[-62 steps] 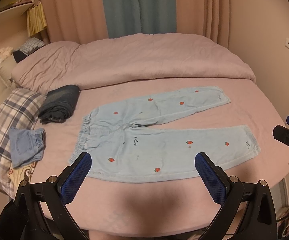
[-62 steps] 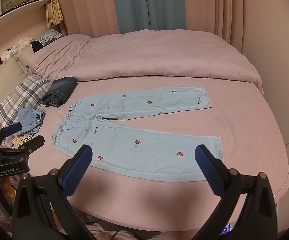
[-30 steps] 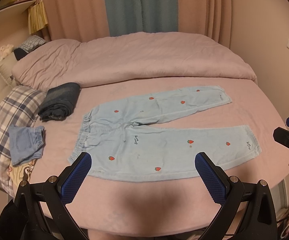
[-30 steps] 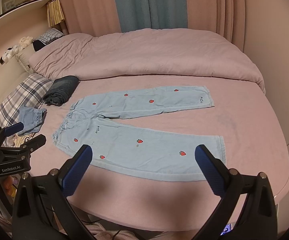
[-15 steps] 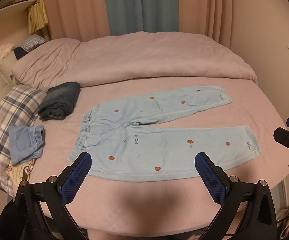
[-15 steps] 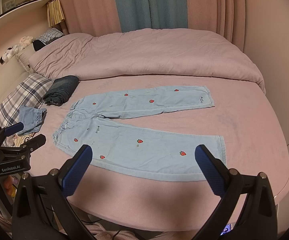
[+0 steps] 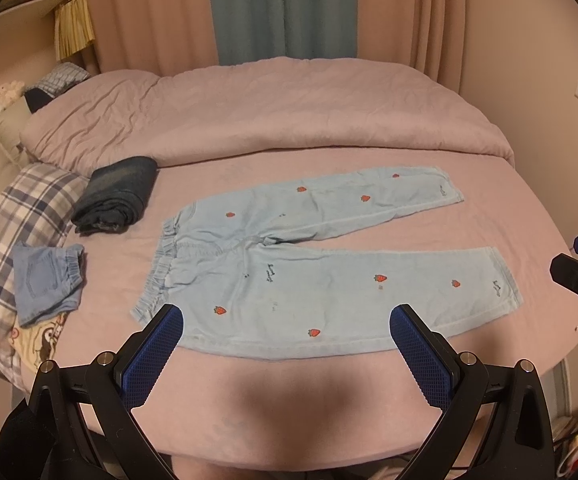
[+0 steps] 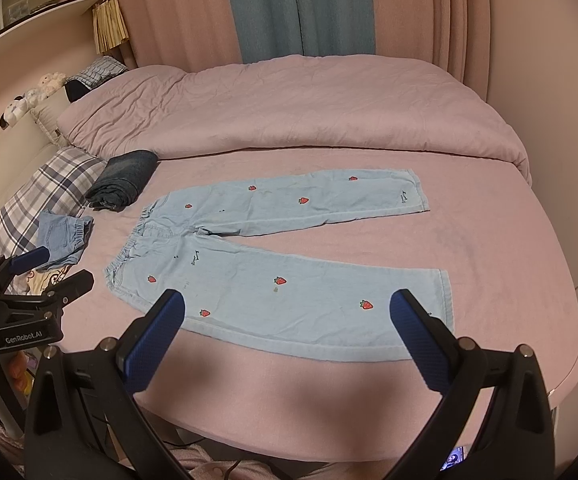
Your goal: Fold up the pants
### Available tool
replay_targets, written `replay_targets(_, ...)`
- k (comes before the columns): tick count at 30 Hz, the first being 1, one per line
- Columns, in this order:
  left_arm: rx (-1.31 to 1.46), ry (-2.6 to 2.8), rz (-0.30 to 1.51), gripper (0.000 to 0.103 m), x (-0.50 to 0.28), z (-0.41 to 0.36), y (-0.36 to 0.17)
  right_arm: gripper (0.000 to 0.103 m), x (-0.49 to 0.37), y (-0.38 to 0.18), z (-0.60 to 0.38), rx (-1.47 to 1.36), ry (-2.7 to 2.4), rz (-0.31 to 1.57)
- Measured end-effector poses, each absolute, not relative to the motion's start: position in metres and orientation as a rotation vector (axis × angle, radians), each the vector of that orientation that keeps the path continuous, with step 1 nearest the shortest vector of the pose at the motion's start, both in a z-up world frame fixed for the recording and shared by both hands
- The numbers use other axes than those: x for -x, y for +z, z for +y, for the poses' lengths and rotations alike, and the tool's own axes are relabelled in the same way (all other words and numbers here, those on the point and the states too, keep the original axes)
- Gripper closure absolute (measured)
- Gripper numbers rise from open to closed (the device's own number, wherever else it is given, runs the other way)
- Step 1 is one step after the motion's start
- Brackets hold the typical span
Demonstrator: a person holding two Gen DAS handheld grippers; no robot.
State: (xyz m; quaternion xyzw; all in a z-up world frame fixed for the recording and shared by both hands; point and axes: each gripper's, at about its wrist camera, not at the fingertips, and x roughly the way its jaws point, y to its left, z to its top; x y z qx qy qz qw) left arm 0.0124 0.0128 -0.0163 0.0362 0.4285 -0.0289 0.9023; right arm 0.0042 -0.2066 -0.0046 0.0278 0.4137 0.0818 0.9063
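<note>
Nothing much shifts since before: strawberry pants [image 7: 321, 272] still lie flat on the bed [image 7: 329, 408], legs splayed rightward. Left gripper [image 7: 287, 354] and right gripper [image 8: 289, 340] hover wide, empty, above the near edge.

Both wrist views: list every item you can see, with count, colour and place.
pants: one, light blue with red strawberries, flat mid-bed, legs spread
folded jeans: one, dark blue, beyond the waistband
small denim garment: one, light blue, on the pillow
plaid pillow: one, blue-white check, bed's left edge
duvet: one, pink, far half of bed
curtain: pink with a teal panel, behind bed
left gripper: one, black with blue pads, open
right gripper: one, same, open
</note>
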Motion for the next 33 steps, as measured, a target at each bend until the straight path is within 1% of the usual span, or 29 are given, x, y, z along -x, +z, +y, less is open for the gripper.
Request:
replay_targets(5,0.000,-0.161,0.915,0.000,-0.017,0.025,-0.027,0.000,-0.008,-0.008,-0.212,-0.063,0.170,0.862)
replay_targets(8,0.146,-0.246,0.957,0.000,-0.030,0.047,-0.050,0.000,-0.011,-0.016,-0.215,-0.068,0.203,0.872)
replay_targets(10,0.222,-0.270,0.976,0.000,-0.039,0.061,-0.066,0.000,-0.016,-0.031,-0.217,-0.059,0.265,0.884)
replay_targets(15,0.287,-0.148,1.051,0.000,-0.064,0.100,-0.111,0.000,-0.037,-0.084,-0.234,-0.130,0.246,1.024)
replay_targets(23,0.261,-0.045,1.083,0.000,-0.104,0.140,-0.143,0.000,-0.070,-0.115,-0.256,-0.275,0.235,1.090)
replay_targets(29,0.277,0.021,1.132,0.000,-0.162,0.167,-0.172,0.000,-0.119,-0.142,-0.236,-0.120,0.244,1.098)
replay_targets(33,0.248,0.049,1.094,0.000,-0.196,0.181,-0.177,0.002,-0.161,-0.151,-0.236,-0.094,0.281,1.088)
